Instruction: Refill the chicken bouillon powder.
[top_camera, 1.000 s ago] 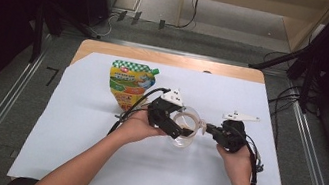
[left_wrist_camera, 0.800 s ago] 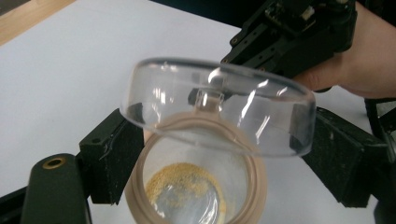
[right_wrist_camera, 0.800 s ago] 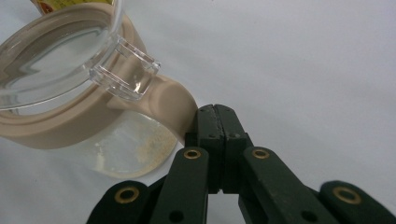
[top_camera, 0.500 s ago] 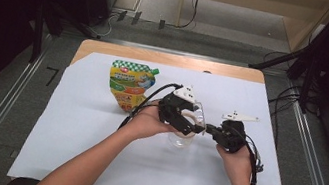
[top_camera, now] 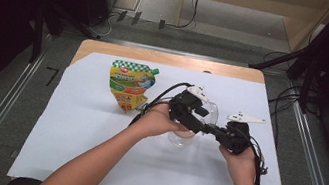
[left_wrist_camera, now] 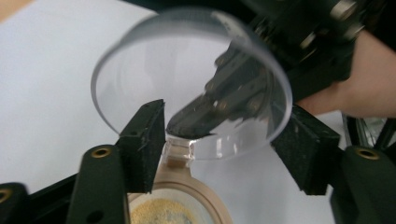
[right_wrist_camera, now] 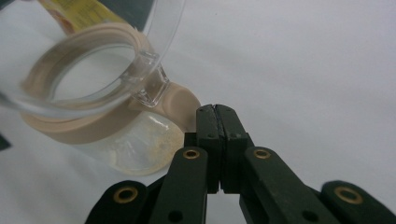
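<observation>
Clear jar with its hinged lid swung up, between two black grippers

A small clear plastic jar (top_camera: 182, 137) with a smooth beige ring collar stands on the white paper-covered table (top_camera: 70, 127), a thin layer of yellowish powder at its bottom. The right gripper (right_wrist_camera: 216, 112) has its jaws pressed together, their tips at the collar's beige tab. The left gripper (left_wrist_camera: 219, 135) has just been closing, its foam-padded jaws partly open, flanking the round transparent lid (left_wrist_camera: 187, 84) without pressing it. Farther back lies a glossy yellow-green spouted pouch (top_camera: 129, 85).
</observation>
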